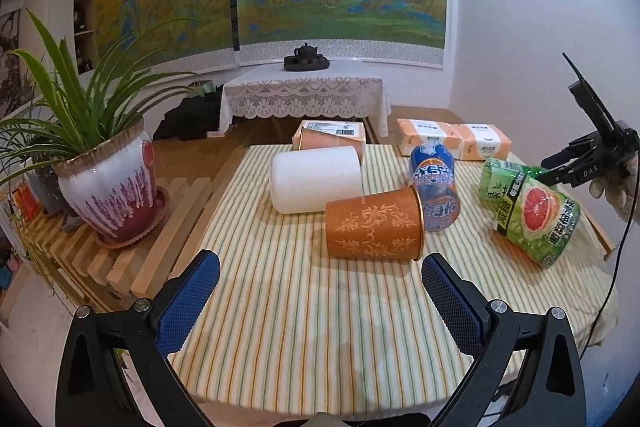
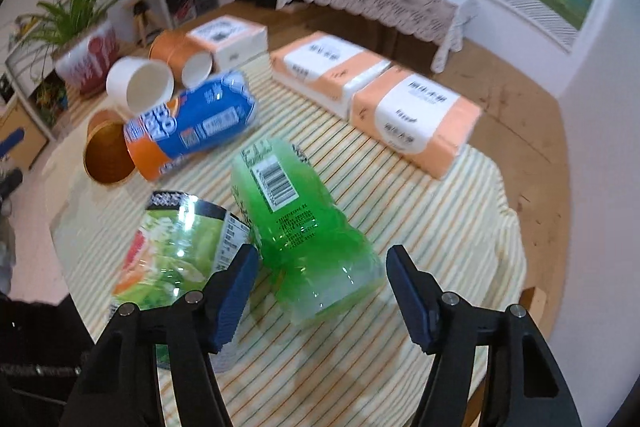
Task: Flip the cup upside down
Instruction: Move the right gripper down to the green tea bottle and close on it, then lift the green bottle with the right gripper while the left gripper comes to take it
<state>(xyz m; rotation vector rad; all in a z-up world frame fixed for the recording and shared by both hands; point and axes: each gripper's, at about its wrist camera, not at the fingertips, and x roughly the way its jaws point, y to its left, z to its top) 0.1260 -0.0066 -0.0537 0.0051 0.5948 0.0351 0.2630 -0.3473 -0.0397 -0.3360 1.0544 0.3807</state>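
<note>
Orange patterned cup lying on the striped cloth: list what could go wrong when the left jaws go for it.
1. The orange patterned cup lies on its side and may roll away when nudged.
2. Its rim sits against the blue bottle, and the white cup lies right behind; lifting could knock either one.
3. The left gripper is open and short of the cup.

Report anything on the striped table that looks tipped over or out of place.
Everything lies toppled: the patterned orange cup, the white cup and a second orange cup, plus the blue bottle and two green bottles. Nothing looks spilled.
</note>
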